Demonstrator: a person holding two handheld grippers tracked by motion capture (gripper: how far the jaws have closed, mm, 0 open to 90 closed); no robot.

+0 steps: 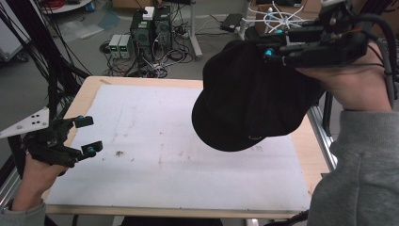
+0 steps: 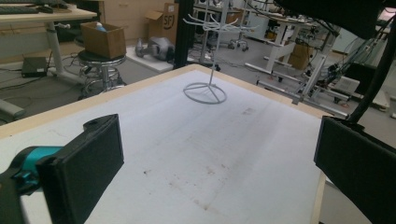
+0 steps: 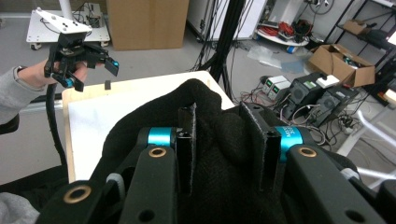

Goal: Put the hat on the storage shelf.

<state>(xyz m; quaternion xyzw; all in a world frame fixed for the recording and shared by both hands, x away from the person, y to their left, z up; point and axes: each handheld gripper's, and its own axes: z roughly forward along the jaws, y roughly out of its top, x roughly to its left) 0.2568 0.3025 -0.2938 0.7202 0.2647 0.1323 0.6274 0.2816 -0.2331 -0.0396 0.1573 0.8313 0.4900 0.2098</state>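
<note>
**Black cap held above the tabletop**

While the left gripper (image 1: 87,135) rests at the left edge of the pale wooden tabletop (image 1: 141,141), its fingers (image 2: 88,163) stand wide with nothing between them. Farther across, a white wire rack (image 2: 205,91) stands near the far corner. Toward the right, the black fabric cap (image 1: 249,103) hangs clear above the tabletop, a fold of its crown pinched between the narrow-set fingers (image 3: 186,140) of the right gripper (image 3: 229,140).

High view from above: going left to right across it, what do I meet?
Grey three-cornered plate → left tongs, open → white mat on the table → black cap, hanging from the right tongs → grey sleeve.
</note>
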